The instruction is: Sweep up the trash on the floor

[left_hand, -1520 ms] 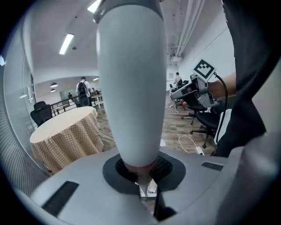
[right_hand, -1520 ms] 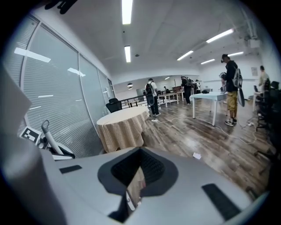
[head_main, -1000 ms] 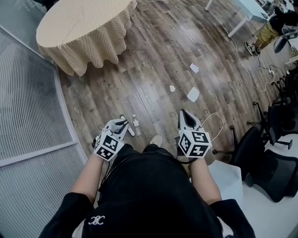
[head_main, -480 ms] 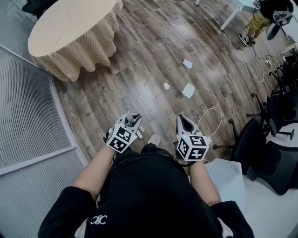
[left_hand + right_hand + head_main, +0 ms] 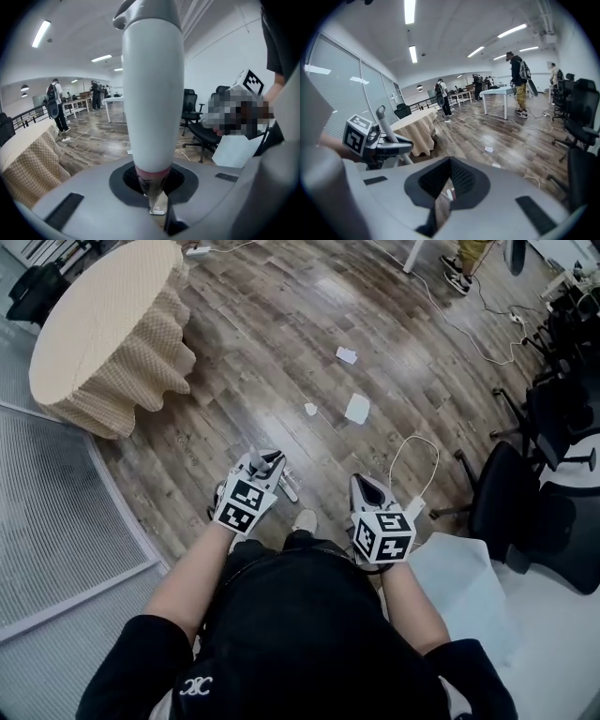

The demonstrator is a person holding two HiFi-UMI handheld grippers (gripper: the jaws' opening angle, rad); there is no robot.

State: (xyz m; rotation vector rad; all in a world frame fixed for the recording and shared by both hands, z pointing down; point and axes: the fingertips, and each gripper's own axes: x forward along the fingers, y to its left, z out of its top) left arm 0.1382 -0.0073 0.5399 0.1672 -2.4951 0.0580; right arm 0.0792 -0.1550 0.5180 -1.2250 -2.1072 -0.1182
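Left tongs (image 5: 263,465) pinching a white handle (image 5: 152,93).
Right tongs (image 5: 367,487) hanging pressed together, empty; paper scraps (image 5: 357,409) lying on the floor (image 5: 281,334) ahead of both.

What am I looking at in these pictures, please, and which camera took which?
A person stands looking down; there is no robot arm. Each hand holds a set of tongs carrying a cube of square markers. The head view comes from a camera on the person's head. The two gripper views come from cameras riding on the tongs, each looking along its own jaws.

The left tongs are closed on a white handle, probably a broom's, though its lower end is unclear. The right tongs are closed with nothing between them.

On the wooden floor ahead lie three paper scraps, the trash to sweep. A round table with a beige cloth stands at the left, office chairs at the right.
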